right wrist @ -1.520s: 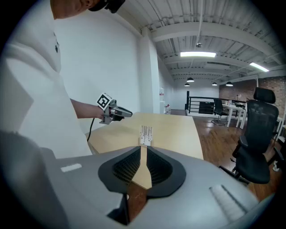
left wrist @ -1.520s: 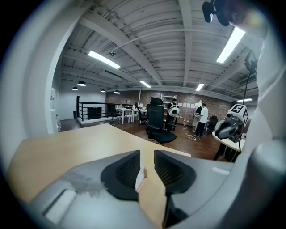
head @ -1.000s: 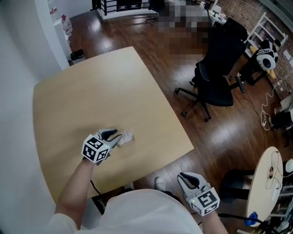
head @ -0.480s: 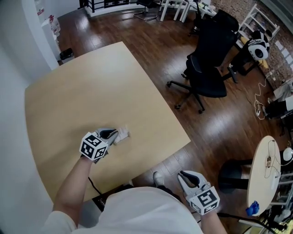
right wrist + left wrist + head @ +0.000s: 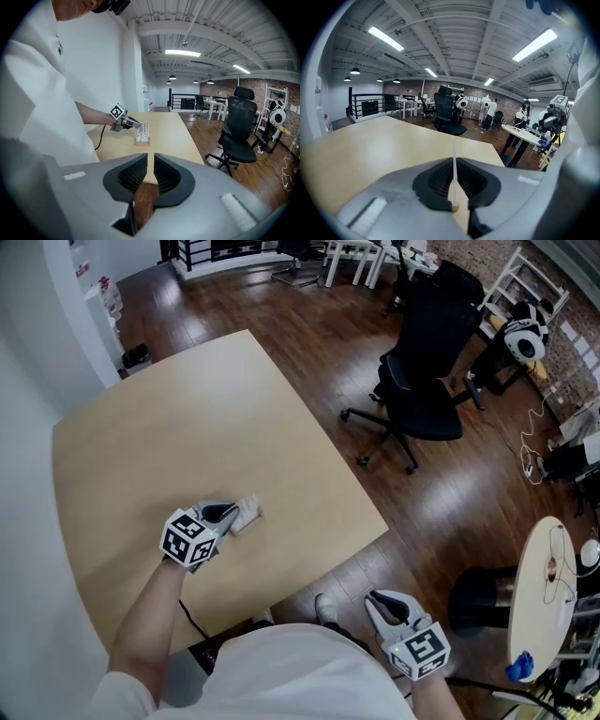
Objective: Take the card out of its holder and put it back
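A small white card holder [image 5: 247, 513] stands on the light wooden table [image 5: 187, 418] near its front edge; in the right gripper view the holder [image 5: 141, 133] shows several upright cards. My left gripper [image 5: 230, 517] reaches into it, and its jaws have just been closing. In the left gripper view the left gripper [image 5: 453, 161] is shut on a thin card [image 5: 453, 183] seen edge-on, while the holder is hidden behind the jaws. My right gripper [image 5: 386, 607] hangs off the table by my body. In its own view the right gripper [image 5: 150, 161] stands narrowly open with nothing in it.
A black office chair [image 5: 427, 381] stands on the dark wood floor to the right of the table. A round white table [image 5: 553, 587] with small items is at the far right. A panda plush [image 5: 523, 338] sits by white shelving at the back.
The left gripper's jaws have come together at the card holder. The head view has shifted a little. The right gripper has stayed in place.
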`<action>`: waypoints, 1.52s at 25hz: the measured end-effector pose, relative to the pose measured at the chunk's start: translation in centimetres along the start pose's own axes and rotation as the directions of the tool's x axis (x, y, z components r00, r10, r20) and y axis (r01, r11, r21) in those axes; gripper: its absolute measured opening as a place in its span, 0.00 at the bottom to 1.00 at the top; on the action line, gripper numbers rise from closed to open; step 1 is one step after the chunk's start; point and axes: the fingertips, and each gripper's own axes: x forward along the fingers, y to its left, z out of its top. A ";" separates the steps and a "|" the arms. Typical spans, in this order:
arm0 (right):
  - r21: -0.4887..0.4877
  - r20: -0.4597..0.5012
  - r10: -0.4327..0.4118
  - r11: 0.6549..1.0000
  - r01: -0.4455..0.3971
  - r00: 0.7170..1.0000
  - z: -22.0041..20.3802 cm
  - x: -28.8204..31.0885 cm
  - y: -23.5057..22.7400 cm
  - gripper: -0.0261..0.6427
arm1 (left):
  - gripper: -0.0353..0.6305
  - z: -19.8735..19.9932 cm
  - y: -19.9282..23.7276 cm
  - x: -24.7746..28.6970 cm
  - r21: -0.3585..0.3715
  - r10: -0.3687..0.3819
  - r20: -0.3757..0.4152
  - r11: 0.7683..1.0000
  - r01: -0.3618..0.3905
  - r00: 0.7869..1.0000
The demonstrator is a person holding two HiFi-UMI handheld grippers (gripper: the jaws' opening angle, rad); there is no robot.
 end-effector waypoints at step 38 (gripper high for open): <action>-0.292 -0.040 0.521 0.810 -0.508 0.853 0.9 4.5 -2.4 0.11 | 0.08 -3.0 -9.9 -21.2 -0.355 0.632 0.155 0.753 -0.554 0.760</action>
